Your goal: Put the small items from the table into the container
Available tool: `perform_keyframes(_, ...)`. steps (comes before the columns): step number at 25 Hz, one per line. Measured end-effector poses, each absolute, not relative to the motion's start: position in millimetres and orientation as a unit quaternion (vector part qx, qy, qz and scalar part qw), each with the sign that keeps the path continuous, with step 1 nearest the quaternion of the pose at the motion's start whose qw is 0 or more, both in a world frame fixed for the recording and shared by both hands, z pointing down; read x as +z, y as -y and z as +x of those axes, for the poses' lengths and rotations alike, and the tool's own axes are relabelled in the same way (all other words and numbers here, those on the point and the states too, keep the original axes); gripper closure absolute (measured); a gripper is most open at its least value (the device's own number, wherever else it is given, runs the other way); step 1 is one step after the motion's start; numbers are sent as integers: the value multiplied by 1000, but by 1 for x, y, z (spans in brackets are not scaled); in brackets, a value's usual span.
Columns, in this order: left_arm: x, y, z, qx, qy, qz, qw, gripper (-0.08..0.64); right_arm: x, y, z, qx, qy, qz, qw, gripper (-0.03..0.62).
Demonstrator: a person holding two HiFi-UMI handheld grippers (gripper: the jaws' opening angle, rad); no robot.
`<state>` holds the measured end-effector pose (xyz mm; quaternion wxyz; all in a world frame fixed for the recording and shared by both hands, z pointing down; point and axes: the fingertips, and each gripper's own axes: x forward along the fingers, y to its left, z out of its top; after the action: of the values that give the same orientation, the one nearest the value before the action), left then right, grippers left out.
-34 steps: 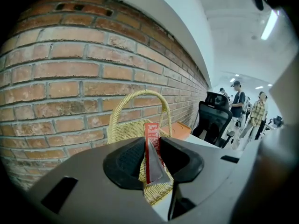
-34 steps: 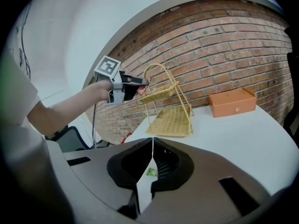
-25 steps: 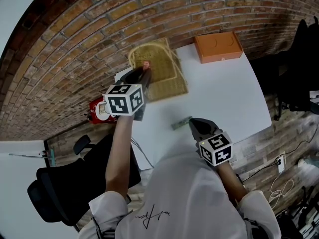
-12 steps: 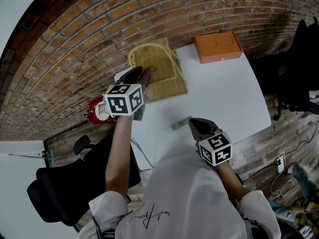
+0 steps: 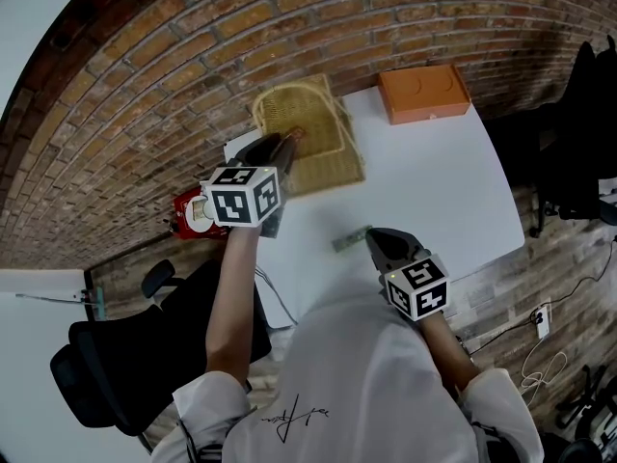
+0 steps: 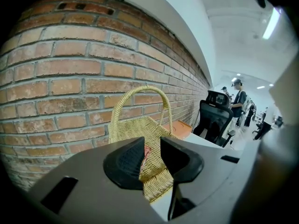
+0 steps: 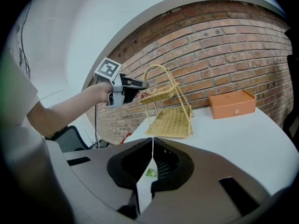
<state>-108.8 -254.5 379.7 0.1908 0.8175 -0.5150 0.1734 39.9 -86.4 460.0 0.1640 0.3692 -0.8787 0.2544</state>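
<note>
One small green item [image 5: 352,239] lies on the white table [image 5: 434,181], just beside the tips of the right gripper [image 5: 371,236] and on their left in the head view. In the right gripper view the same green item [image 7: 150,172] shows low down through the slit under that gripper's [image 7: 153,146] jaws. The jaws are closed tip to tip with nothing gripped, and the item rests on the table beyond them.

One small reddish item [image 6: 146,151] lies on the weave of the wicker basket [image 6: 135,93]. It is seen in the gap between the jaws of the left gripper [image 6: 152,143], nearer the left-hand jaw. Those jaws stand apart and hold nothing; the item sits below and beyond them in the basket. I cannot tell exactly what either item is.

There is one basket [image 5: 328,167], with two woven trays and a looped handle. It stands at the table's far edge against the brick wall [image 5: 193,56]. The left gripper [image 5: 289,138] is raised with its tips over the upper tray. The right gripper view shows the left gripper [image 7: 140,84] level with the upper tray of the basket [image 7: 170,120].

One orange box [image 5: 424,92] sits at the far right corner of the table, well apart from the basket. One black office chair [image 5: 116,374] stands off the table's left side.
</note>
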Motion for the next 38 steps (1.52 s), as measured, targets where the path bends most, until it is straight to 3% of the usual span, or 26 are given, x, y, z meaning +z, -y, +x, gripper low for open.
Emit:
perform_keyframes(18, 373, 220, -110, 172, 524, 817, 167, 486, 455, 82, 35, 241, 887, 357, 167, 571)
perform_keyframes(38, 397, 169, -103, 142, 528, 809, 215, 525, 451, 74, 28, 228, 897, 335, 175, 571)
